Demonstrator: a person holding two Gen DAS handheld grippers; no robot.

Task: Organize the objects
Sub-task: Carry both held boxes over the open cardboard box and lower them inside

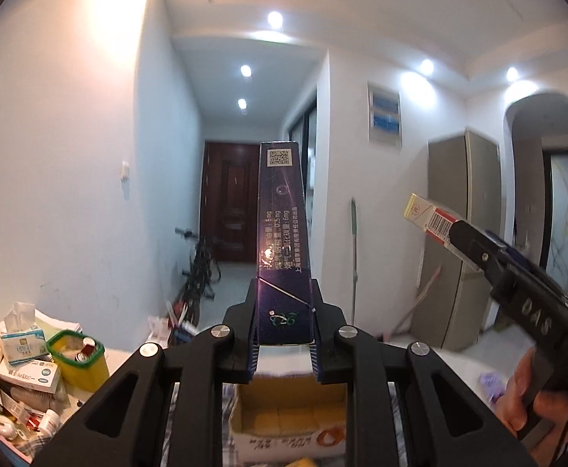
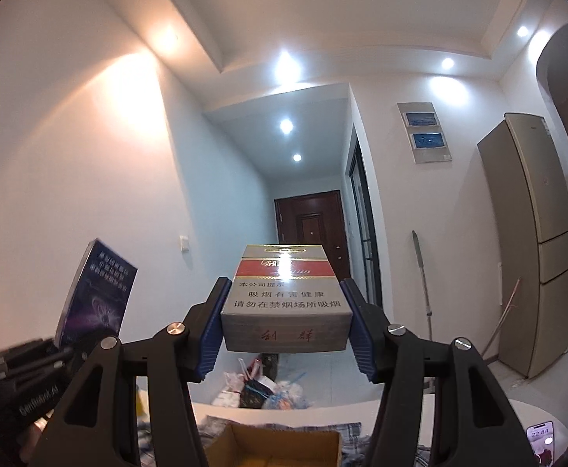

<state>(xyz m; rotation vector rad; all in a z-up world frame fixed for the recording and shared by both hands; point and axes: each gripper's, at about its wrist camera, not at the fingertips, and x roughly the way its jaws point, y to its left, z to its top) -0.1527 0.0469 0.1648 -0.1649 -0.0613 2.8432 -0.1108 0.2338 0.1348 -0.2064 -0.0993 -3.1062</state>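
Clamping a dark blue cigarette pack (image 1: 284,241) by its lower end, the left gripper (image 1: 284,344) holds it upright above an open cardboard box (image 1: 288,418), whose front is cut off below. The right gripper (image 2: 286,329) grasps a gold-and-red cigarette pack (image 2: 284,295) over the same box. On the surface at left, clutter around a yellow tub (image 1: 78,362) is probably medicine boxes.

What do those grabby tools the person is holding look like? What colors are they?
Both are black plastic with silver screws. The left tool and right tool each have two fingers lined with ribbed blue pads. White letters are printed on their bodies. A bare hand grips the right one's handle, and a thin black cable hangs nearby.
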